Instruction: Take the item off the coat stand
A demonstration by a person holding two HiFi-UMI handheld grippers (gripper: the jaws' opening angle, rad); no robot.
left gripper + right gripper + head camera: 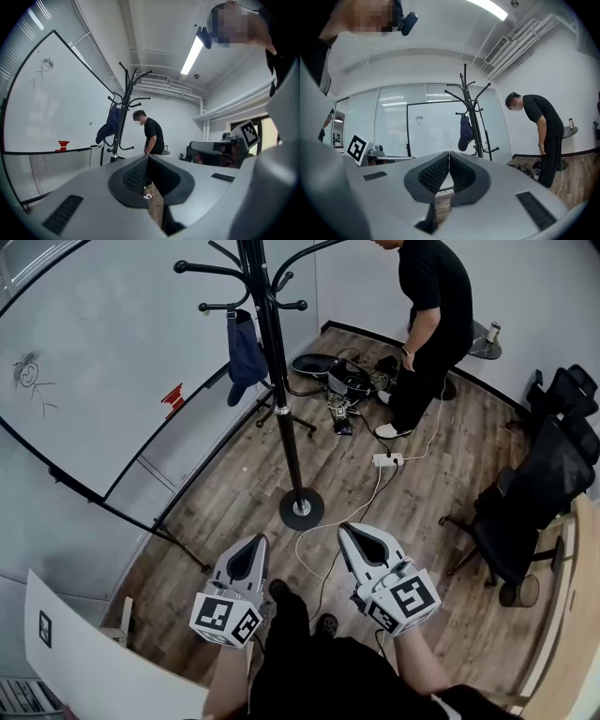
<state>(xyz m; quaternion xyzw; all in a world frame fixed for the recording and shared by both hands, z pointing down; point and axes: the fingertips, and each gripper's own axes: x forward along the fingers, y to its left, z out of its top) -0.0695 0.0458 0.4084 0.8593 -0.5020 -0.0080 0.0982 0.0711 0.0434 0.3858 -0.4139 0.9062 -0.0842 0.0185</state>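
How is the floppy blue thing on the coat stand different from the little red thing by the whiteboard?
The dark blue cloth item hangs limp from a hook of the black coat stand; the small red object sits on the ledge of the whiteboard. The blue one is bigger. Both are close to that board.

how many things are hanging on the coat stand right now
1. A dark blue cloth item hangs from a hook on the coat stand, on the side toward the whiteboard. The other hooks that show look bare in all three views.
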